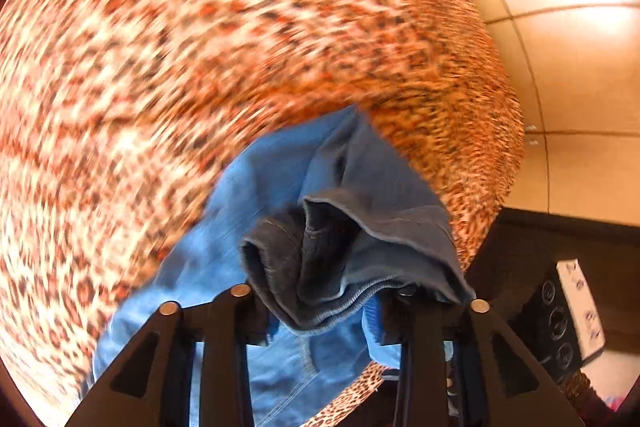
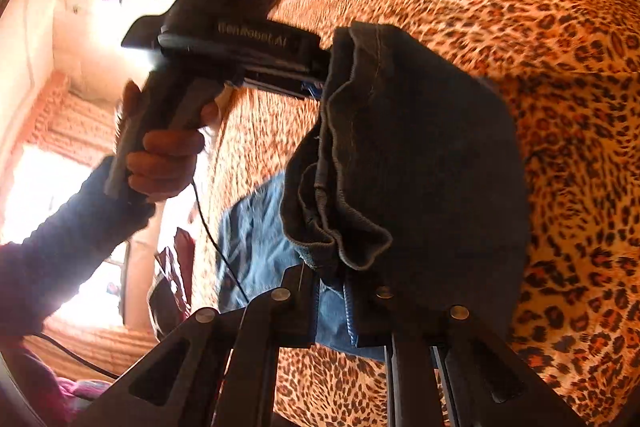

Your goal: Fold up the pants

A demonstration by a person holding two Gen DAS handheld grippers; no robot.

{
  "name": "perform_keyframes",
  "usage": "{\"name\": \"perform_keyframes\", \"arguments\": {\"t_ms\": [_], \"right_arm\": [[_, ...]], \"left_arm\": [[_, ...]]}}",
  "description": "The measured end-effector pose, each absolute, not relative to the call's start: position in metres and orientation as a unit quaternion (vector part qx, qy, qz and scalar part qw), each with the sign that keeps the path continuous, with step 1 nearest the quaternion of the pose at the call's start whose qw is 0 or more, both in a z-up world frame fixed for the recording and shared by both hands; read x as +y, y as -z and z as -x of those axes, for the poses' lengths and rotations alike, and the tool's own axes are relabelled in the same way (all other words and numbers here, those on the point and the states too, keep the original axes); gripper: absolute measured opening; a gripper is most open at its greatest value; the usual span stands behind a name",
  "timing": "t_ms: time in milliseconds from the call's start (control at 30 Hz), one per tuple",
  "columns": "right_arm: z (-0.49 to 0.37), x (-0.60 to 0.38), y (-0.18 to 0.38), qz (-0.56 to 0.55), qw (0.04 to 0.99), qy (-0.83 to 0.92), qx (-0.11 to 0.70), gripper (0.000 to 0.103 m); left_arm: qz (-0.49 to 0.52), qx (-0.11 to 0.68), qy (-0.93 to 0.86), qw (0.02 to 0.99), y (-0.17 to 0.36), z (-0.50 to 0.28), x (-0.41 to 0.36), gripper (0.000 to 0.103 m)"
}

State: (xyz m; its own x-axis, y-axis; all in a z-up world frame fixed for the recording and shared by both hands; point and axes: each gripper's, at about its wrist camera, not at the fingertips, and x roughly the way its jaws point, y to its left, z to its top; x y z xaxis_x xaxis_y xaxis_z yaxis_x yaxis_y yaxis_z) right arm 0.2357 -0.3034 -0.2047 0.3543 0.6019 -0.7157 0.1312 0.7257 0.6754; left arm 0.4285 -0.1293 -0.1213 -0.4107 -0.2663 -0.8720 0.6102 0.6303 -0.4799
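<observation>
The right claw (image 2: 332,307) is clenched on one end of the jeans (image 2: 416,163). The left claw (image 1: 324,311) has the other end between its fingers, but I cannot tell if it pinches. If not, that end could slip and the fold would fall crooked. One pair of jeans hangs above the leopard-print bed (image 2: 520,7). Two claws, one hand (image 2: 164,155).
</observation>
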Motion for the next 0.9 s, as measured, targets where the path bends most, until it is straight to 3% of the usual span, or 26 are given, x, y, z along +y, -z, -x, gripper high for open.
{"name": "perform_keyframes", "arguments": {"t_ms": [100, 167, 300, 367, 433, 500, 767, 833, 900], "right_arm": [[-0.246, -0.262, 0.225, -0.240, 0.731, -0.160, 0.618, 0.017], [-0.245, -0.243, 0.229, -0.181, 0.719, -0.167, 0.650, 0.025], [-0.232, -0.244, 0.199, -0.149, 0.723, -0.194, 0.646, 0.030], [-0.233, -0.268, 0.179, -0.173, 0.730, -0.203, 0.630, 0.037], [-0.243, -0.303, 0.164, -0.202, 0.737, -0.203, 0.612, 0.052], [-0.258, -0.335, 0.155, -0.227, 0.739, -0.206, 0.600, 0.057], [-0.354, -0.395, 0.158, -0.206, 0.717, -0.298, 0.596, 0.058], [-0.373, -0.395, 0.166, -0.187, 0.700, -0.331, 0.605, 0.068], [-0.388, -0.389, 0.175, -0.157, 0.688, -0.353, 0.615, 0.070]], "left_arm": [[-0.090, 0.739, 0.385, 0.546, 0.125, -0.428, -0.084, 0.044], [-0.058, 0.738, 0.368, 0.562, 0.122, -0.428, -0.057, 0.064], [0.011, 0.724, 0.340, 0.600, 0.104, -0.417, -0.001, 0.068], [0.056, 0.717, 0.327, 0.613, 0.096, -0.405, 0.027, 0.076], [0.088, 0.709, 0.310, 0.627, 0.091, -0.387, 0.048, 0.077], [0.106, 0.701, 0.294, 0.641, 0.088, -0.367, 0.054, 0.077], [0.091, 0.685, 0.214, 0.690, 0.095, -0.303, 0.007, 0.077], [0.117, 0.693, 0.183, 0.687, 0.105, -0.292, -0.008, 0.077], [0.168, 0.693, 0.150, 0.685, 0.111, -0.278, -0.011, 0.077]]}}
